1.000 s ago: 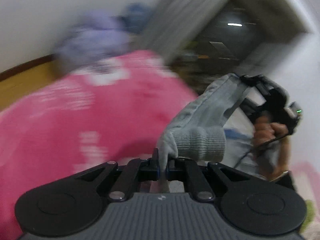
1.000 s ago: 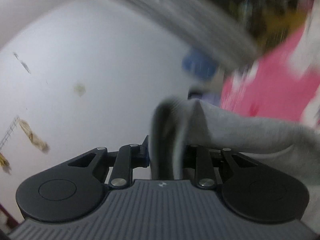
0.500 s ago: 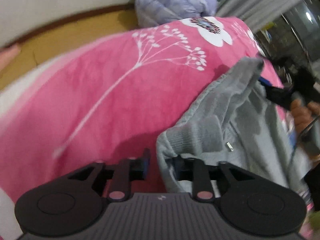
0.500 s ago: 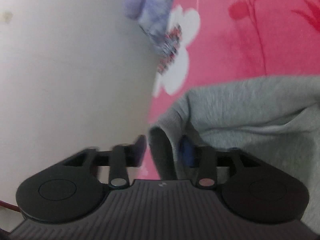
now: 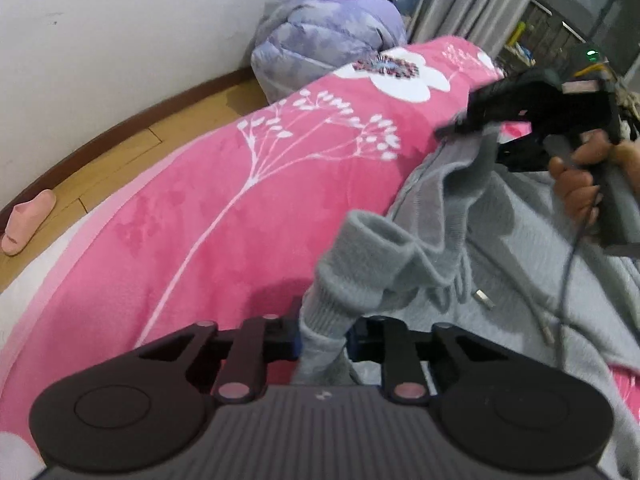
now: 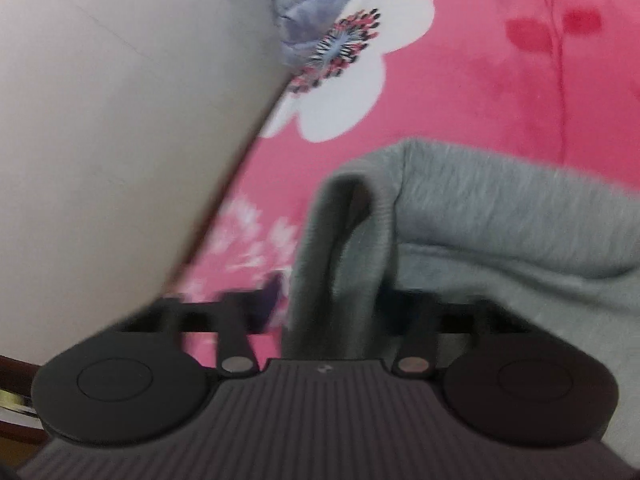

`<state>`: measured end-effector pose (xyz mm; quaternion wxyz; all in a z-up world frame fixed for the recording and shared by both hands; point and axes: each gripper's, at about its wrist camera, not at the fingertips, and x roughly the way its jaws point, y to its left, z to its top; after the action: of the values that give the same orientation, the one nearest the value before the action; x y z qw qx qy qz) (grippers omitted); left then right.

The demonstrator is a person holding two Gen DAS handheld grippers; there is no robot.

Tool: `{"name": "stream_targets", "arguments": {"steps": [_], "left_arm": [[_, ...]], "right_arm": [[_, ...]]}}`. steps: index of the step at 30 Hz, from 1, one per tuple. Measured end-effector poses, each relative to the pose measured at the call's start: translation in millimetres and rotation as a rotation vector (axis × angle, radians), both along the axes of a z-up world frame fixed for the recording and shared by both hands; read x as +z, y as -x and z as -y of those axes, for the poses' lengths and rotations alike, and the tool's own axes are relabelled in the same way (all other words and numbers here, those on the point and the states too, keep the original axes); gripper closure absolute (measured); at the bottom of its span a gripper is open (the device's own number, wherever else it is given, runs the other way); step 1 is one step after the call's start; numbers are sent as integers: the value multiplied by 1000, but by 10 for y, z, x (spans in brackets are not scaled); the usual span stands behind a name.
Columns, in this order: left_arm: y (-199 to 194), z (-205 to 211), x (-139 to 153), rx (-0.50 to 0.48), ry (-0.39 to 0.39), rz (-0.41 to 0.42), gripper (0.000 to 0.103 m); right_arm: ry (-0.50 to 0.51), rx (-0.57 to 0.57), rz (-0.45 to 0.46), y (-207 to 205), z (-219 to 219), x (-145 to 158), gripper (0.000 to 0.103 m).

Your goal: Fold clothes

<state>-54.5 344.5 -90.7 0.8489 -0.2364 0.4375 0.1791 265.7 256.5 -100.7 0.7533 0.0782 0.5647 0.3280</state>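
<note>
grey sweater (image 5: pixel 500 248) strung between both grippers over the pink blanket (image 5: pixel 240 200)

left gripper (image 5: pixel 324 344) and right gripper (image 6: pixel 332 312) each closing on a ribbed cuff; sleeve span runs left cuff to right, body sagging on the blanket beside them.

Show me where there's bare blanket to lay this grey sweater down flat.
Free: the wide pink blanket between the wooden floor strip and the grey sweater, up to the white flower print. Crowded: the side where the sweater is bunched under the right hand-held gripper, and the far end by the lilac puffer jacket.
</note>
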Motion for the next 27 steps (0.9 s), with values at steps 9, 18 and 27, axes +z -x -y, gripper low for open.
{"name": "stream_targets", "arguments": {"steps": [9,18,27], "left_arm": [[-41,-274,330,131,-24,122,89],[57,-992,-219,269,216,-2,73],[425,-1127,207,362,53,54,72]], "right_arm": [[-129,-21,77,-217,-232,205,89],[-18,58,-53,-323,-970,-215,60],[-495,46,-26,-43,-33,264,47]]}}
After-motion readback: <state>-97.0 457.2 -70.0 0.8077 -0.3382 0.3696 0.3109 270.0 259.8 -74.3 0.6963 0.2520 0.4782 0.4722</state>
